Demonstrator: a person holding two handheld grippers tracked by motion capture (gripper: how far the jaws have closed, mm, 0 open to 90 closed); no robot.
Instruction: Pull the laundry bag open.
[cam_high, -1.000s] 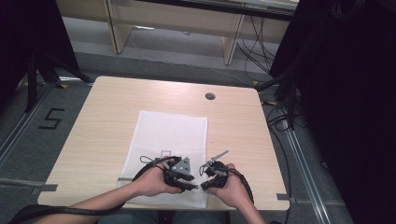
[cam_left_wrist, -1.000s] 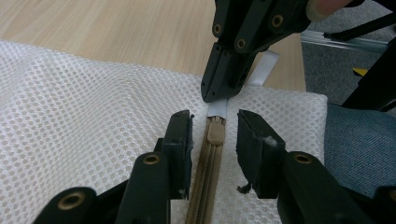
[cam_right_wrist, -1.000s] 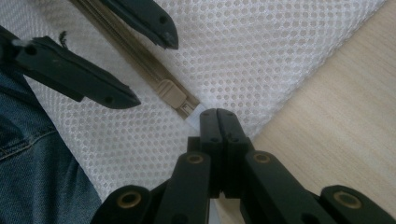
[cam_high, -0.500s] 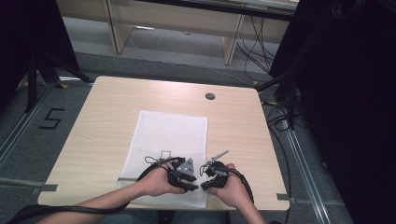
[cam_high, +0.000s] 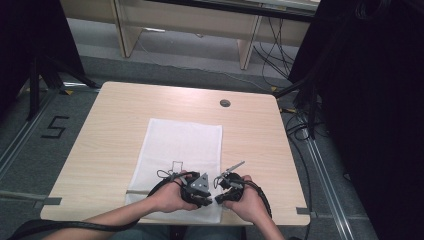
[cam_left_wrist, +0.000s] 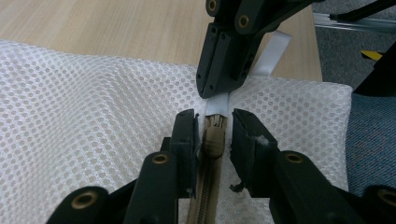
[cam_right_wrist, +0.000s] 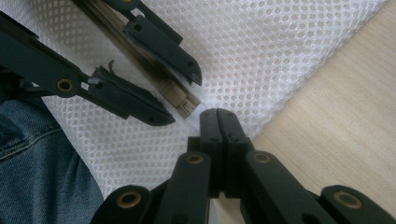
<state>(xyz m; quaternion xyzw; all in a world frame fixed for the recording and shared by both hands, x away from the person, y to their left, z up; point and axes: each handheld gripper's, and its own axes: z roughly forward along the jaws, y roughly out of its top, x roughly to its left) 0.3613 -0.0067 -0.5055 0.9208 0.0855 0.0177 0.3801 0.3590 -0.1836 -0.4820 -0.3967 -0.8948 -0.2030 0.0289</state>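
Your white mesh bag (cam_high: 181, 150) lies flat on the bench (cam_high: 110, 130), its near edge at the bench's front edge, close to your lap. Both claws work at that near edge, toward the bag's right corner.

Your left claw (cam_left_wrist: 212, 128) straddles the tan zipper (cam_left_wrist: 205, 186) that runs along the bag's hem. Its jaws have just been closing and now stand narrowly apart, one on each side of the zipper slider (cam_left_wrist: 214, 137). The left pad sits right against the slider; a thin gap shows between the slider and the right pad, so the slider is between the jaws but not yet pinched. In the high view the left claw (cam_high: 199, 187) sits over the bag's near edge under your left hand (cam_high: 167, 197).

Your right claw (cam_right_wrist: 218, 115) is fully closed, jaws pressed together, tips down on the bag just beyond the end of the zipper. In the left claw's camera the right claw (cam_left_wrist: 219, 88) comes down on the white tape (cam_left_wrist: 217, 103) at the zipper's end, and it looks clamped on that tape. A white tab (cam_left_wrist: 273, 53) sticks out from the bag's edge just behind it. In the high view the right claw (cam_high: 222, 192) sits just right of the left one, at the bag's right edge.
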